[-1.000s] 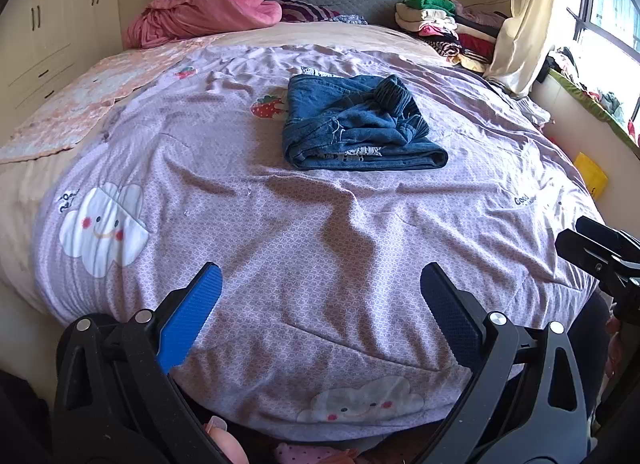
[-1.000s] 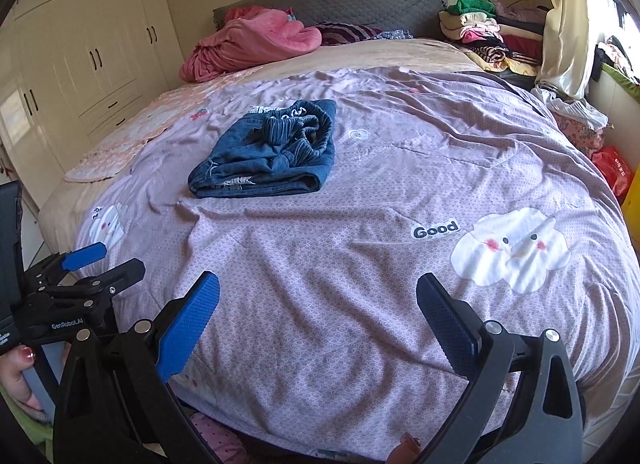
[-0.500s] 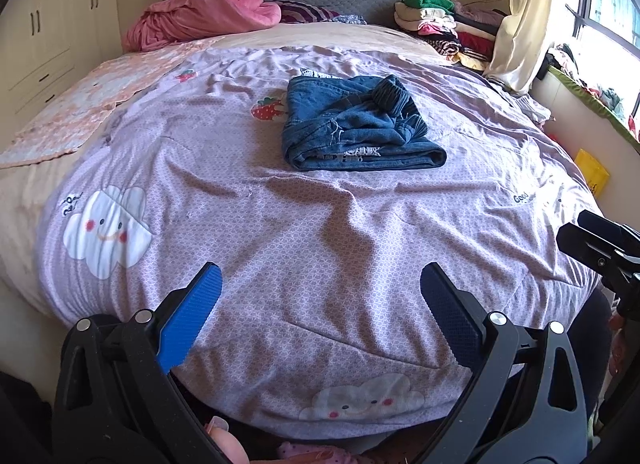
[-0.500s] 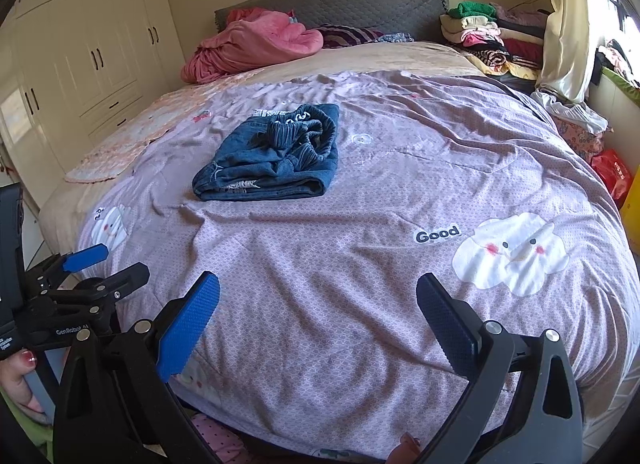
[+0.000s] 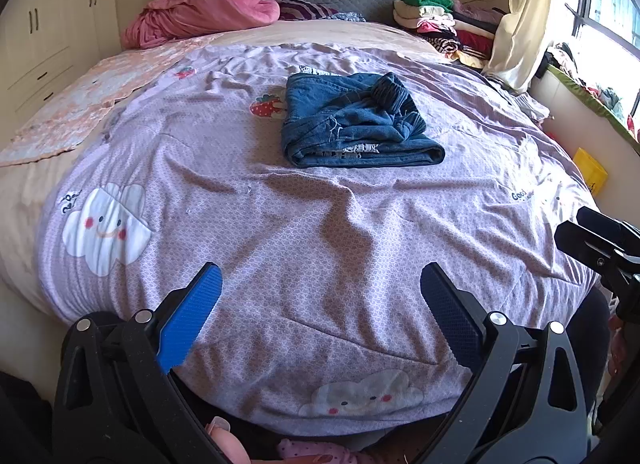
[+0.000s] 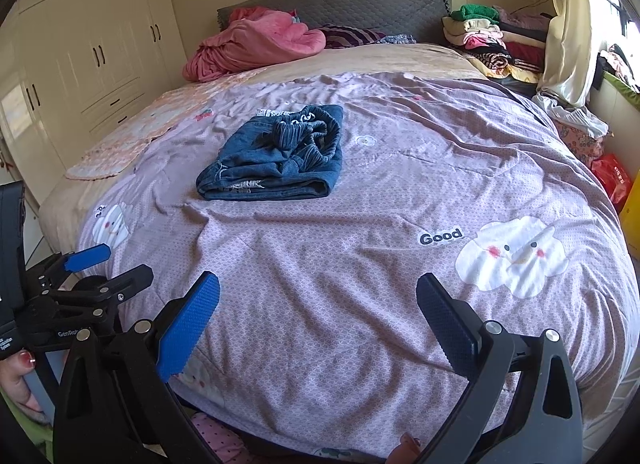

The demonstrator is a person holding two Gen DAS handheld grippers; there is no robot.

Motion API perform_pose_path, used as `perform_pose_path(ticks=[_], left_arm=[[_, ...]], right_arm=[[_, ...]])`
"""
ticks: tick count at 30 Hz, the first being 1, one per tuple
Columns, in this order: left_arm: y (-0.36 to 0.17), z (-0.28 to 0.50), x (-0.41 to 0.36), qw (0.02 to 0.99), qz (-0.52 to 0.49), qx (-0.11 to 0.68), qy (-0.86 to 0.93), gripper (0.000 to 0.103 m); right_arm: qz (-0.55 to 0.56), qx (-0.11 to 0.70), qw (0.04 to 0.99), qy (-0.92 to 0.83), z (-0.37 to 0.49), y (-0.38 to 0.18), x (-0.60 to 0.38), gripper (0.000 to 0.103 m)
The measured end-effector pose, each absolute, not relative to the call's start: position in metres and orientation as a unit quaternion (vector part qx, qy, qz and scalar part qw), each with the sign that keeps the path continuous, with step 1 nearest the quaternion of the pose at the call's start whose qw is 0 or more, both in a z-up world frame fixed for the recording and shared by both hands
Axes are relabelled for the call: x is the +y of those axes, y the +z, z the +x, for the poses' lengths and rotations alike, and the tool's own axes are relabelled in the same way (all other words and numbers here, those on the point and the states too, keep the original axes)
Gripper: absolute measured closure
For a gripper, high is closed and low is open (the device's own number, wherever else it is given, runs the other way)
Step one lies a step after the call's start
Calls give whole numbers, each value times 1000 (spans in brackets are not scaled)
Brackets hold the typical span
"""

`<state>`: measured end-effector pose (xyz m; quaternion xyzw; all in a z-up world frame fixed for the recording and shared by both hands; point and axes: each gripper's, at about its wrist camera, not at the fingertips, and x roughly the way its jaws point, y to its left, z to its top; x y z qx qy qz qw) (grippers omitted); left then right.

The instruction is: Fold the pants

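Although the dark blue denim pants (image 5: 356,123) already lie as a compact folded bundle, the left wrist view shows them in the upper middle of the frame, well apart from the left gripper (image 5: 320,316), whose blue-padded fingers stand spread wide at the bottom with nothing between them. They rest on the mauve patterned bedspread (image 5: 280,232), just beside a printed strawberry (image 5: 266,107), with the thick folded edge toward the camera and a rumpled ribbed waistband bunched on top. At the right edge of this frame the tip of the right gripper (image 5: 600,240) shows, off the cloth. From the right wrist view, the pants (image 6: 276,159) sit in the upper left-centre, again far from the right gripper (image 6: 318,318), whose fingers are likewise spread and empty at the bottom; the left gripper (image 6: 96,276) appears at the lower left edge, parted and held by a hand (image 6: 18,380). A white cloud print (image 6: 514,256) fills the right side, and a pink blanket (image 6: 256,43) is heaped near the grey headboard at the top. My judgement is that the folding itself is essentially finished and this is the stand-off after it; if anything remains, the next move calls for reaching forward to flatten the lumpy waistband or square the edges, since the top layer looks uneven and loosely stacked.
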<state>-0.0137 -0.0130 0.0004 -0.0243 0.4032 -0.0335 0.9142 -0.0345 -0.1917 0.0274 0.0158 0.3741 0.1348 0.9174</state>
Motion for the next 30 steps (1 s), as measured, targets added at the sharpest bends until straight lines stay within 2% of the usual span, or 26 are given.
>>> perform_pose_path(ticks=[30], left_arm=[[-4,-11,-11,908,-24,417,-26,10]], right_arm=[[13,378,916,133,-33,24,-191,5]])
